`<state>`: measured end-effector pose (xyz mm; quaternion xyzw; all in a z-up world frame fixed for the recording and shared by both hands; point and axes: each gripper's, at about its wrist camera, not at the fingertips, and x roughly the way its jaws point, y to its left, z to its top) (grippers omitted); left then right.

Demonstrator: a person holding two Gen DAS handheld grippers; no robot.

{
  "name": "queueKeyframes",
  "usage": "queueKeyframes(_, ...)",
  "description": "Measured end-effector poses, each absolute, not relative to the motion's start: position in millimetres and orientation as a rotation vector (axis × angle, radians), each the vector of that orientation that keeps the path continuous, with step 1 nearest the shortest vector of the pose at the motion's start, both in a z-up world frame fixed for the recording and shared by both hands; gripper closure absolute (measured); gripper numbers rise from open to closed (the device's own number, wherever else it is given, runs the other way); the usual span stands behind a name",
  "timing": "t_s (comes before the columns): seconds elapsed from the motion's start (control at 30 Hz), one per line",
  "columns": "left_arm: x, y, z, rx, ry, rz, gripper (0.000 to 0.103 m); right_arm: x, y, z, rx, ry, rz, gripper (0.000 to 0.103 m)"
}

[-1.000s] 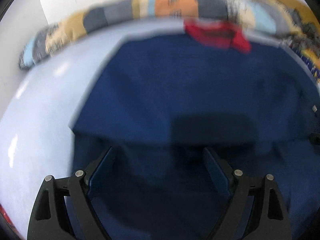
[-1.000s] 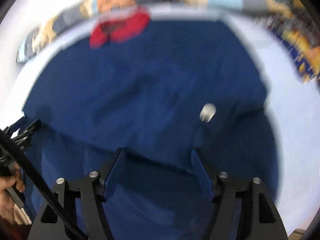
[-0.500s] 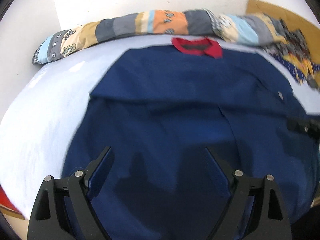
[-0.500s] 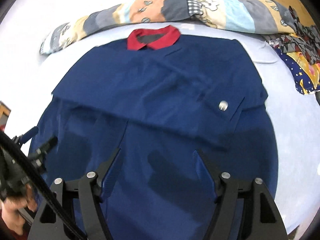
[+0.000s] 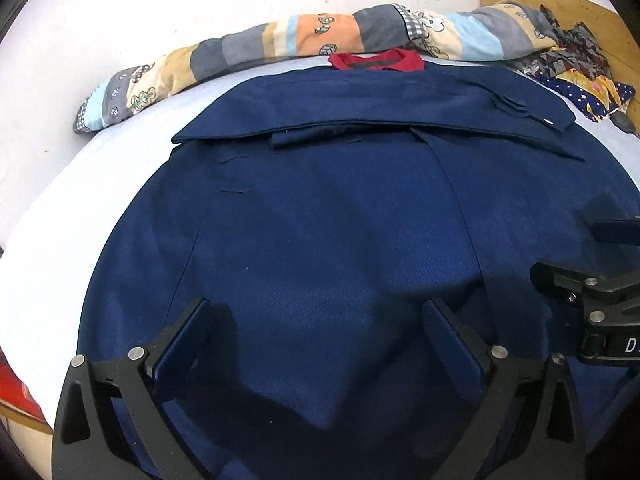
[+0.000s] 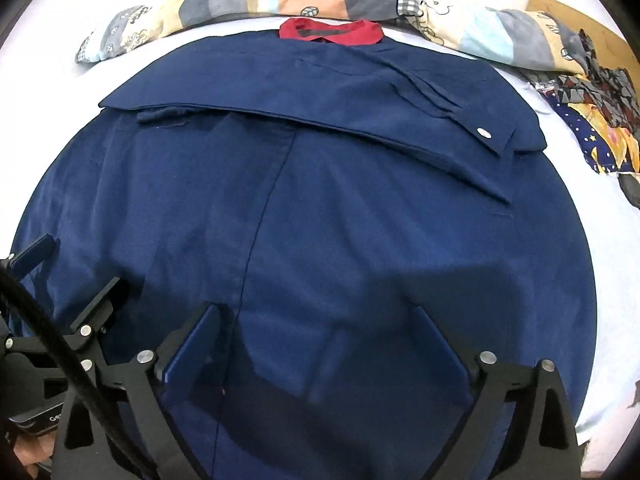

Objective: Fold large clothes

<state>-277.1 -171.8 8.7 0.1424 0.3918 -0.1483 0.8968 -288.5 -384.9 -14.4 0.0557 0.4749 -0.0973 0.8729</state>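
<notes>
A large navy blue shirt [image 5: 320, 216] with a red collar [image 5: 376, 60] lies flat on a white bed; it also shows in the right wrist view [image 6: 312, 208]. Its sleeves are folded across the upper body, and a cuff with a silver snap [image 6: 485, 133] lies at the right. My left gripper [image 5: 318, 324] is open and empty, low over the shirt's lower part. My right gripper [image 6: 316, 328] is open and empty, also over the lower part. The right gripper shows at the right edge of the left wrist view [image 5: 600, 292]; the left one shows at the left edge of the right wrist view [image 6: 80, 320].
A patchwork quilt roll [image 5: 304, 40] lies along the far edge of the bed, behind the collar. A pile of patterned clothes [image 6: 592, 120] sits at the far right by a wooden board [image 5: 560, 4]. White sheet [image 5: 60, 208] borders the shirt at left.
Both grippers have pulled back toward the shirt's hem and lower over it. They stayed open and empty. The shirt lies as before with sleeves folded across.
</notes>
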Motion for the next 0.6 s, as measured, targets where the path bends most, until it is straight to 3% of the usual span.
queueKeyframes(0.6,-275.8,-172.5,7.2,0.287,0.811,-0.295,0.000,-298.0,-380.9,-18.8,0.126,0.951,-0.233,0.001)
